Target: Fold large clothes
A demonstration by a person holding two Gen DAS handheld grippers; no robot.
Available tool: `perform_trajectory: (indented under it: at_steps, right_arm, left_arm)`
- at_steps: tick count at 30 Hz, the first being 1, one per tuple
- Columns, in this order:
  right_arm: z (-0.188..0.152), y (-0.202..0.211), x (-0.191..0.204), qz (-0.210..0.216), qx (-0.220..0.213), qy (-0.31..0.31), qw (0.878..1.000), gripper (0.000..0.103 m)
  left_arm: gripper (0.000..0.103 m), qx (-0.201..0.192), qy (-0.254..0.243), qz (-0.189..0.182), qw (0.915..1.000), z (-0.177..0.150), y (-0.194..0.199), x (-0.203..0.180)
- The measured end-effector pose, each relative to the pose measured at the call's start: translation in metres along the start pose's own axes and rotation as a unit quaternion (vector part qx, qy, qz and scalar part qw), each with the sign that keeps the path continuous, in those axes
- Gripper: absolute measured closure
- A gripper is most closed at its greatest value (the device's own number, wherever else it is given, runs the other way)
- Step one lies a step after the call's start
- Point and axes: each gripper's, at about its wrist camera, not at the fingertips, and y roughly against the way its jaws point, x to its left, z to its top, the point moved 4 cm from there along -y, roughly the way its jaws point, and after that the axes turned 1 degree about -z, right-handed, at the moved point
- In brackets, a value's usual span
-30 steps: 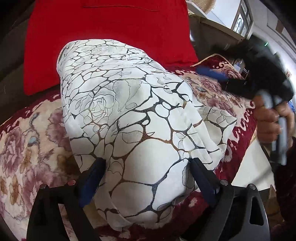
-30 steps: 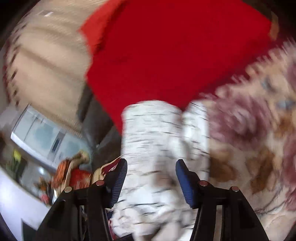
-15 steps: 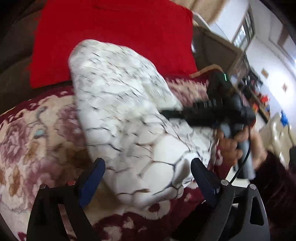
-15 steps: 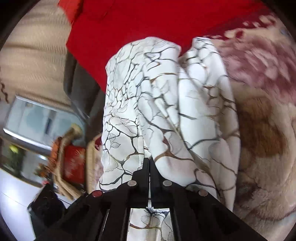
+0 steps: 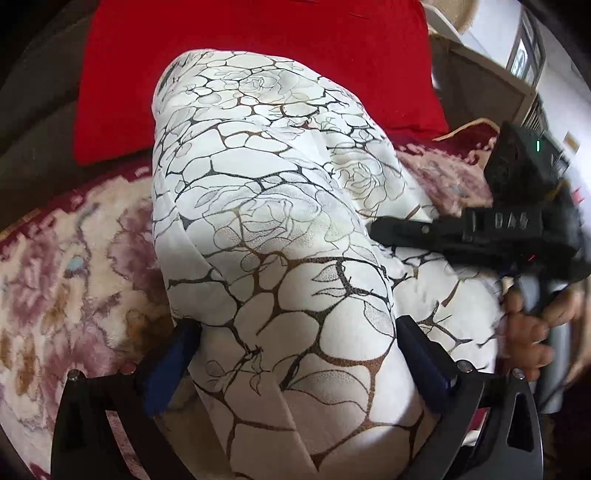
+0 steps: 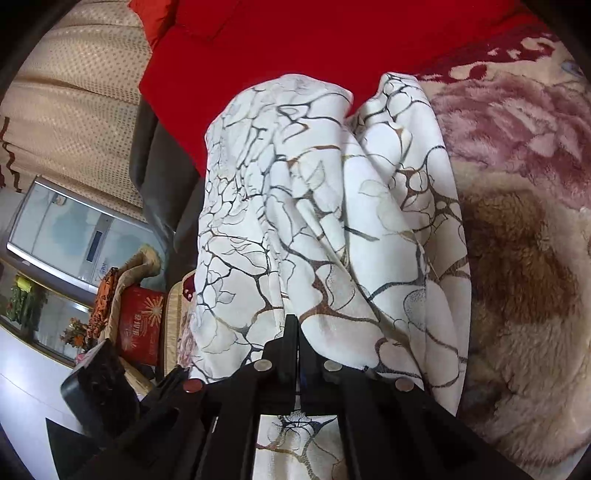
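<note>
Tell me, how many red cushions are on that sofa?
1 for certain: a big red cushion leans on the backrest behind the white garment. In the right wrist view a second red piece peeks out at the top edge; it may be another cushion.

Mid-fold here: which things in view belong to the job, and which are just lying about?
Job:
white garment
left gripper, open
right gripper, shut on the garment

Lying about:
red cushion
floral blanket
curtain
</note>
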Motion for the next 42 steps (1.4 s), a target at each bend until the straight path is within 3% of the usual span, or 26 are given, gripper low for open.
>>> perform_trajectory:
  at_steps: [4, 7, 9, 13, 16, 18, 20, 21, 23, 25, 28, 32, 34, 36, 37, 39, 42]
  right_arm:
    - [0.0, 0.002, -0.001, 0.016, -0.007, 0.004, 1.0, 0.103]
    - [-0.002, 0.004, -0.003, 0.028, -0.013, 0.013, 0.999, 0.103]
    - [-0.003, 0.005, -0.007, 0.041, -0.015, 0.009, 0.999, 0.103]
    - [-0.006, 0.007, -0.011, 0.055, -0.016, 0.018, 0.998, 0.103]
    - [-0.008, 0.012, -0.016, 0.064, -0.02, 0.026, 0.997, 0.103]
    - [-0.01, 0.013, -0.017, 0.068, -0.022, 0.033, 0.997, 0.103]
    - [-0.011, 0.014, -0.018, 0.071, -0.02, 0.031, 0.997, 0.103]
    - [-0.01, 0.013, -0.018, 0.07, -0.016, 0.023, 0.997, 0.103]
    - [-0.005, 0.016, -0.018, 0.07, 0.005, -0.003, 0.998, 0.103]
    - [0.007, 0.028, -0.007, 0.077, 0.015, -0.007, 0.997, 0.102]
    - [0.039, 0.047, 0.027, 0.051, -0.028, 0.058, 0.997, 0.095]
    - [0.089, 0.031, 0.046, 0.039, -0.038, 0.041, 0.998, 0.094]
    - [0.11, 0.003, 0.035, -0.02, -0.015, 0.026, 0.999, 0.095]
    - [0.112, -0.031, 0.001, -0.099, 0.03, 0.011, 0.995, 0.103]
    - [0.107, -0.046, -0.019, -0.108, 0.049, 0.002, 0.993, 0.103]
    - [0.1, -0.038, -0.038, -0.063, 0.031, -0.027, 0.997, 0.103]
    - [0.091, -0.019, -0.043, -0.072, 0.02, -0.025, 0.997, 0.103]
  left_arm:
    - [0.0, 0.004, 0.03, -0.068, 0.9972, 0.011, 0.019, 0.018]
    - [0.0, -0.057, 0.047, -0.071, 0.9948, 0.042, 0.048, 0.038]
    - [0.0, -0.072, 0.057, -0.043, 0.9949, 0.068, 0.052, 0.056]
    - [0.0, -0.085, 0.073, 0.054, 0.9923, 0.135, 0.029, 0.094]
    - [0.0, -0.062, 0.084, 0.095, 0.99, 0.178, -0.013, 0.109]
    - [0.0, -0.017, 0.08, 0.132, 0.9879, 0.19, -0.052, 0.117]
    - [0.0, 0.049, 0.092, 0.116, 0.9877, 0.188, -0.093, 0.126]
    - [0.0, 0.051, 0.11, 0.106, 0.9869, 0.186, -0.096, 0.132]
    - [0.0, 0.022, 0.126, 0.073, 0.9891, 0.183, -0.077, 0.139]
    - [0.0, -0.004, 0.136, 0.067, 0.9884, 0.171, -0.045, 0.149]
    - [0.0, -0.05, 0.154, 0.059, 0.9851, 0.144, 0.006, 0.154]
    - [0.0, -0.046, 0.152, 0.083, 0.9838, 0.103, 0.031, 0.154]
    - [0.0, -0.01, 0.144, 0.084, 0.9859, 0.09, 0.013, 0.152]
    - [0.0, 0.016, 0.142, 0.087, 0.9859, 0.078, -0.008, 0.15]
    - [0.0, 0.021, 0.139, 0.08, 0.9867, 0.071, -0.017, 0.149]
    - [0.0, 0.019, 0.142, 0.076, 0.9868, 0.066, -0.02, 0.145]
    - [0.0, 0.027, 0.128, 0.067, 0.9892, 0.068, -0.007, 0.142]
